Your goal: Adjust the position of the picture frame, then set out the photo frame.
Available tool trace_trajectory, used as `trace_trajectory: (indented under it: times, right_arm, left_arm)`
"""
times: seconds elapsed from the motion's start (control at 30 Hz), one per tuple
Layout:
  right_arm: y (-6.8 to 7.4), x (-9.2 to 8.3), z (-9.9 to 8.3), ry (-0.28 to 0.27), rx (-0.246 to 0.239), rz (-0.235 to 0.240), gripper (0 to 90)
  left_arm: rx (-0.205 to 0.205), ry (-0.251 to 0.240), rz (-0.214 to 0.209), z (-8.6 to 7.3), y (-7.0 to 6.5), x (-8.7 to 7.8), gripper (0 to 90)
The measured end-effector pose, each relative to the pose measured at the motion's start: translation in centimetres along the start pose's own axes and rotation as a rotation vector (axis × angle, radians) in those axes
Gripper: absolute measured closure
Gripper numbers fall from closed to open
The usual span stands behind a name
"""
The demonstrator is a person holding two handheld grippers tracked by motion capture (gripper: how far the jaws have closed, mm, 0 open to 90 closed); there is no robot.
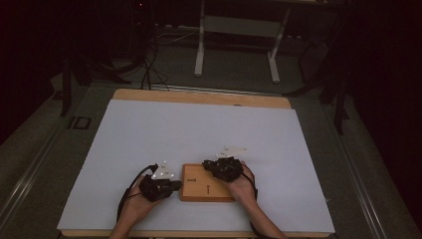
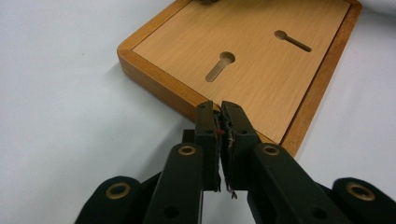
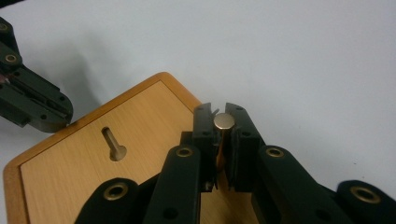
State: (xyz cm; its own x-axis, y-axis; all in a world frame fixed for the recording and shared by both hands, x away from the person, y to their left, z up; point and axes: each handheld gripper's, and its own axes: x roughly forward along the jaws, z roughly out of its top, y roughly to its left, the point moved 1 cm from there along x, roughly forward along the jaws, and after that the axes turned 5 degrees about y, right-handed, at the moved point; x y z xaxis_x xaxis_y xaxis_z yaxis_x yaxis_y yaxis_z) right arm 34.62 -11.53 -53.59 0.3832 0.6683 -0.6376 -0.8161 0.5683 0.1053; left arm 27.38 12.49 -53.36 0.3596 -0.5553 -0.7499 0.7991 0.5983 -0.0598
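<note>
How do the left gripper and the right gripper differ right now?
The right gripper is shut on a brass peg held between its fingers, while the left gripper has nothing between its fingers, which stand almost together. The right gripper sits over the wooden board; the left gripper sits beside the board's left edge, its tips at the rim. Both are black, hand-held, and low by the same board on the white table.

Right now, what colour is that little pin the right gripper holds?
Brass-gold metal pin, best seen in the right gripper view.
</note>
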Motion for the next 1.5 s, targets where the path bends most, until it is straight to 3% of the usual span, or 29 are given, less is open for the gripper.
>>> trace_trajectory:
  times: [0.67,0.73,0.83,1.07,1.23,1.5]
  right_arm:
    - [0.2,-0.3,-0.3,-0.009,0.02,-0.051,83.0]
    - [0.0,-0.4,-0.3,-0.02,0.04,-0.048,73.2]
    - [-0.4,-0.8,-0.3,-0.03,0.056,-0.043,66.6]
    - [-0.2,-1.9,-0.6,-0.022,0.005,-0.033,60.6]
    - [0.3,-2.6,-0.6,-0.013,-0.05,-0.057,58.2]
    - [-0.6,-3.8,-1.1,-0.026,-0.005,-0.076,57.7]
  left_arm:
    - [0.009,-0.027,0.021,0.3,0.0,0.2,81.8]
    - [0.008,-0.03,0.026,0.3,0.1,0.2,81.4]
    - [0.006,-0.035,0.032,0.3,0.1,0.1,80.5]
    - [-0.014,-0.058,0.048,0.3,0.7,-0.1,79.7]
    - [-0.02,-0.067,0.055,0.3,0.8,-0.2,78.6]
    - [-0.028,-0.082,0.061,0.4,1.0,-0.4,77.5]
